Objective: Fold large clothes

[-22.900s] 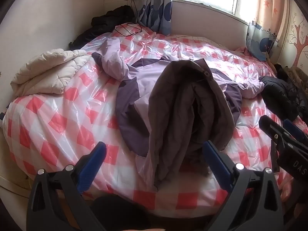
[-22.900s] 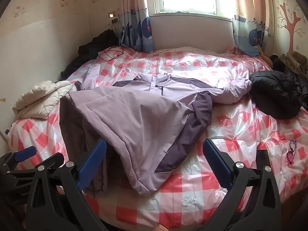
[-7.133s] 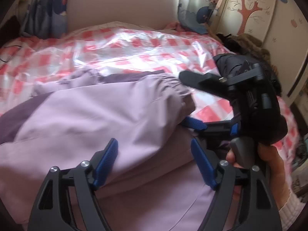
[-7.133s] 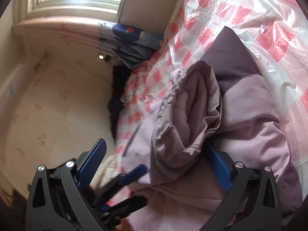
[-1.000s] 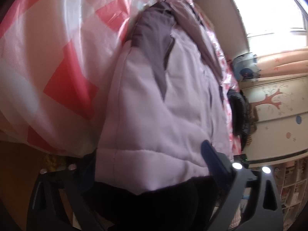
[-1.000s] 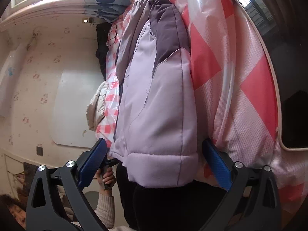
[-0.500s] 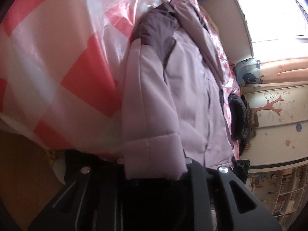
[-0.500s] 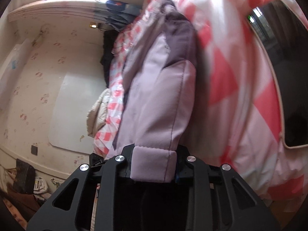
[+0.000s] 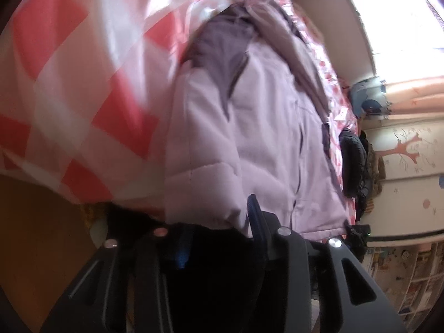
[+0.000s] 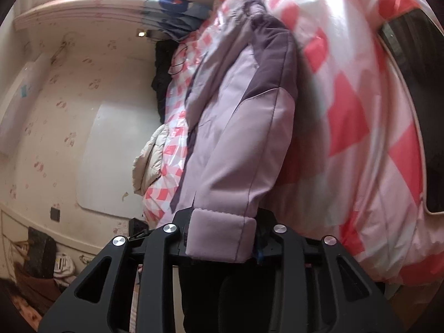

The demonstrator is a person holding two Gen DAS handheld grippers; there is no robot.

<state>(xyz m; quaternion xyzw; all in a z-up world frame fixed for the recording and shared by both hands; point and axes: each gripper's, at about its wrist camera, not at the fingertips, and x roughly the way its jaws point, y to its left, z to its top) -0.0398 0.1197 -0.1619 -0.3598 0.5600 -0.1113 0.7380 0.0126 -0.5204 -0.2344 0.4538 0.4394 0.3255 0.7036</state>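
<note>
A lilac padded jacket [image 9: 249,138] with dark purple panels lies lengthwise on the bed's red-and-white checked plastic cover [image 9: 83,83]. Its hem hangs over the near edge. My left gripper [image 9: 219,230] pinches one hem corner; its jaws are opening slightly, with the cloth still pressed between them. In the right wrist view the same jacket [image 10: 236,144] runs away from me. My right gripper [image 10: 220,238] clamps the other hem corner, a thick folded edge; its jaws are also opening a little around it. The fingertips are mostly hidden by cloth.
A black jacket [image 9: 352,163] lies at the bed's far side near a wardrobe with a painted tree [image 9: 408,149]. A cream quilted coat [image 10: 147,161] and dark clothes [image 10: 161,77] sit along the wall side. The window [image 9: 402,14] is beyond the bed.
A second ago both grippers stood wide open around the hem. Both have since closed on it and risen a little, lifting the hem off the bed edge.
</note>
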